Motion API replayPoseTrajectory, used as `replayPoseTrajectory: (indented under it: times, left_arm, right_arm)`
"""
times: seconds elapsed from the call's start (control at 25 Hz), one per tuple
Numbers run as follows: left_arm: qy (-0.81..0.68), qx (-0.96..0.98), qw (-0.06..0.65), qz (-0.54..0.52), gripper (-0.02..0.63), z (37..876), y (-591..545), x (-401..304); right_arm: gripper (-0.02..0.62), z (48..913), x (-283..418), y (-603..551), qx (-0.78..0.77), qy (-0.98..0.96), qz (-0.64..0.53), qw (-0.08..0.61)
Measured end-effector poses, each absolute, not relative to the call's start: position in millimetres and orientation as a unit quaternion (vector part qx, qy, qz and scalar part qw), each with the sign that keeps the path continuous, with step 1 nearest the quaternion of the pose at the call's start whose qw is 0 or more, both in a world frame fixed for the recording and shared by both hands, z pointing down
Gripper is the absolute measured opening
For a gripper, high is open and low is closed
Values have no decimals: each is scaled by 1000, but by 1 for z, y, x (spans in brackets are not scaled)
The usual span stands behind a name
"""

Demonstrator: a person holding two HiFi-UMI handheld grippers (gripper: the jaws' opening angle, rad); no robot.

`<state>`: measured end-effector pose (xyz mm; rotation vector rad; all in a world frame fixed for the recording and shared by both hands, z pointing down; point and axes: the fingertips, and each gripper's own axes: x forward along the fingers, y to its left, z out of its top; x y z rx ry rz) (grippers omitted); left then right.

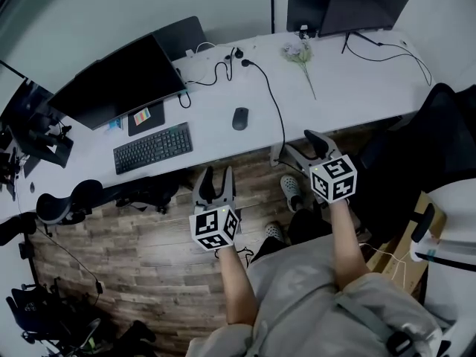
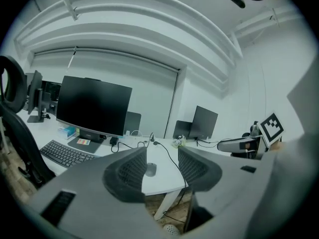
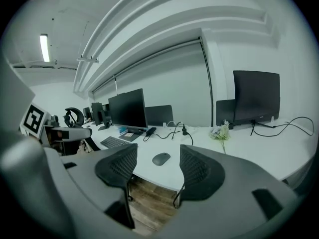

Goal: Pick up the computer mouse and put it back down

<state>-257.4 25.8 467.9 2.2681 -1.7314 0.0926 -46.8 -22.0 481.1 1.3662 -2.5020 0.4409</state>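
A dark grey computer mouse (image 1: 239, 118) lies on the white desk (image 1: 349, 80), right of the keyboard; it also shows as the mouse (image 3: 161, 159) in the right gripper view and the mouse (image 2: 150, 169) in the left gripper view, far beyond the jaws. My left gripper (image 1: 215, 178) hovers over the wooden floor short of the desk's front edge, open and empty. My right gripper (image 1: 303, 146) is at the desk's front edge, right of the mouse, open with nothing between its fingers.
On the desk stand a black keyboard (image 1: 152, 147), a large monitor (image 1: 119, 80), a laptop (image 1: 368, 6), an artificial flower (image 1: 301, 56) and a black cable (image 1: 274, 106) running past the mouse. Office chairs (image 1: 424, 147) sit at right and left (image 1: 67, 199).
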Motion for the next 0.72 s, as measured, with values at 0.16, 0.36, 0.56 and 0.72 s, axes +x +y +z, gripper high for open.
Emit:
replayPoseTrajectory:
  times: [0.16,0.36,0.56,0.72]
  left_arm:
    - [-614,776,139,44,202,472,0,-261]
    - [-622,768,138,61,202,475,-53,-260]
    - [-619,768,141,78,202,481,-107,-246]
    - [-620,766,145,88,202,485,-144,-236]
  right_arm:
    - [276,486,-51,-57,458,-867,158,118]
    - [276,491,-52,-116,446,-871,173,109]
    - [276,493,-47,-169,432,-877,175,114]
    - [276,493,-40,-204,417,-884,174,122]
